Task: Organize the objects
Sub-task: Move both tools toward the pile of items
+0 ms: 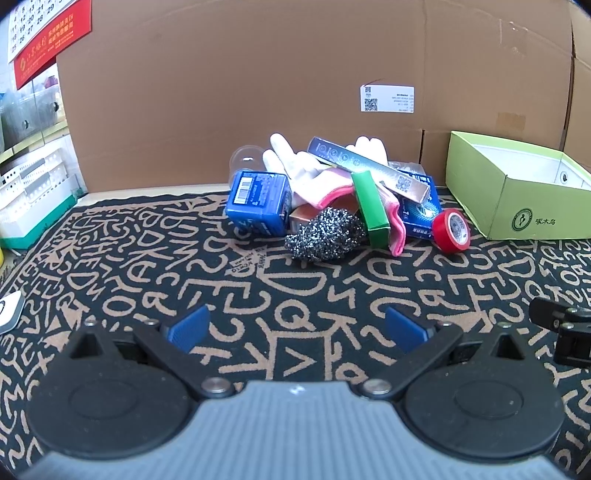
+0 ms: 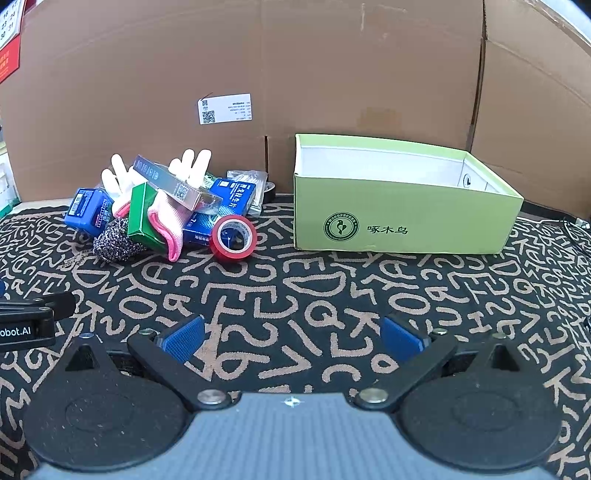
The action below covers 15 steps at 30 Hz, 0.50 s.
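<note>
My left gripper (image 1: 295, 328): jaws spread, held nothing, low over the patterned mat (image 1: 147, 258).
My right gripper (image 2: 291, 338): likewise spread, unloaded.
Pile: red tape roll (image 2: 232, 237), steel scourer (image 1: 325, 240), white gloves (image 1: 303, 170), blue boxes (image 1: 256, 203), left of the green box (image 2: 406, 218).

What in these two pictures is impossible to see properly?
- Floor of the green box: right wrist view, hidden by its front wall.
- Clear packet: behind the pile, contents unreadable.
- White label on the cardboard: print too small.
- Calendar: left wrist view, cut off by the edge.
</note>
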### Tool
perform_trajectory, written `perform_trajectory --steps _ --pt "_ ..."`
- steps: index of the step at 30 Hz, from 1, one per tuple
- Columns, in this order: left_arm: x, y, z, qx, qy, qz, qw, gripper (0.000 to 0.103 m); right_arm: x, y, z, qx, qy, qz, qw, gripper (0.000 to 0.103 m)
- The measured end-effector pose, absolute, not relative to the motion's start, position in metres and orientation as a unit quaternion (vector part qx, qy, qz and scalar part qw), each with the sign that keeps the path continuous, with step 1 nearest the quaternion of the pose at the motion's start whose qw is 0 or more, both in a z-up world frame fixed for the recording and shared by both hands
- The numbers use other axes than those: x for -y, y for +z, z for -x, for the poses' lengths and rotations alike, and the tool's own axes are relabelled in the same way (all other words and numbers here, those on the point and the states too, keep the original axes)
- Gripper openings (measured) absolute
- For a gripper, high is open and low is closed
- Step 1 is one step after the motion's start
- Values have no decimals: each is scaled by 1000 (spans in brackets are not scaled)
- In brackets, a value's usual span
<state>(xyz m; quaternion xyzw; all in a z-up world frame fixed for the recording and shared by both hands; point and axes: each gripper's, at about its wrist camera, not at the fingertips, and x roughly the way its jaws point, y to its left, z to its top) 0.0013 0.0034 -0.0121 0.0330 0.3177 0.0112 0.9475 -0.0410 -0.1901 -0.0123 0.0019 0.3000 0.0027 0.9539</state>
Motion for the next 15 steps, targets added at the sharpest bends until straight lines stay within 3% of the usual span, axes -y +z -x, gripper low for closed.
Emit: perform_trajectory --steps 15 --pt "-26 -7 -25 -320 -14 -13 947 103 182 -17 31 -298 50 -12 953 103"
